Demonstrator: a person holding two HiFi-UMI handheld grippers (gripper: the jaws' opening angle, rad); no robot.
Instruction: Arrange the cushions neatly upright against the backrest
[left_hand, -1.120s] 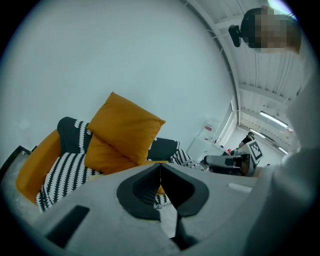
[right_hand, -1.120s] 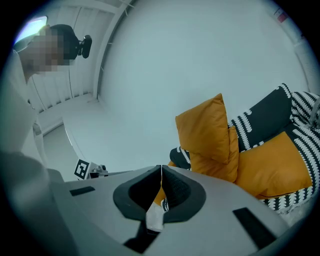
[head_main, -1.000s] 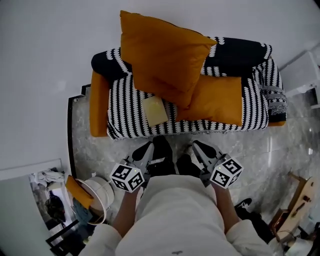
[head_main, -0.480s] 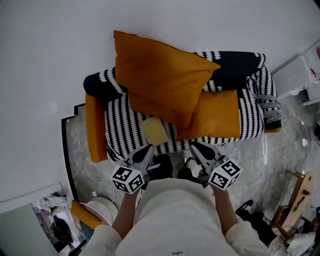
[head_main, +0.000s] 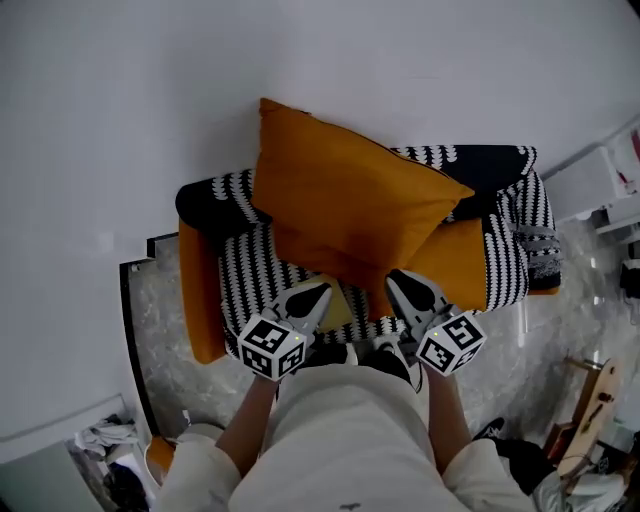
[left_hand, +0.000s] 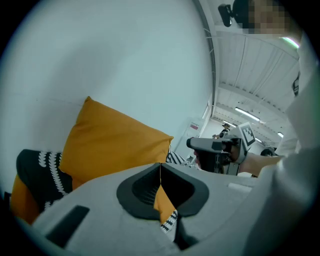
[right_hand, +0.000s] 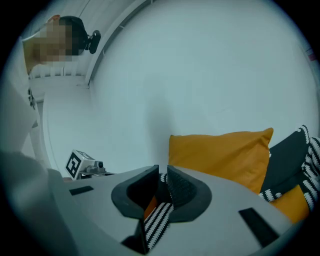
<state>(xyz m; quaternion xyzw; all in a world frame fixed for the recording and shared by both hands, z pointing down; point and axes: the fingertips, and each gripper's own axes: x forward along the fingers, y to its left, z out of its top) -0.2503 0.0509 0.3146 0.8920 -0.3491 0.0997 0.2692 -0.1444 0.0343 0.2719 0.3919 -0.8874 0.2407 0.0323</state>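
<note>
The left gripper (head_main: 320, 292) was shut and empty before the sofa (head_main: 240, 275). The big orange cushion (head_main: 350, 205) leaned crookedly on the backrest (head_main: 212, 200). The right gripper (head_main: 398, 280), also shut, held nothing. A second cushion (head_main: 462, 262) lay on the seat, so most work seemingly remained

Living-room corner, small striped sofa (head_main: 250, 290) with orange cushions (head_main: 340, 215) at 12 o'clock against white wall (head_main: 150, 100), marble floor (head_main: 160, 320), clutter (head_main: 100, 440) at 7 o'clock
</note>
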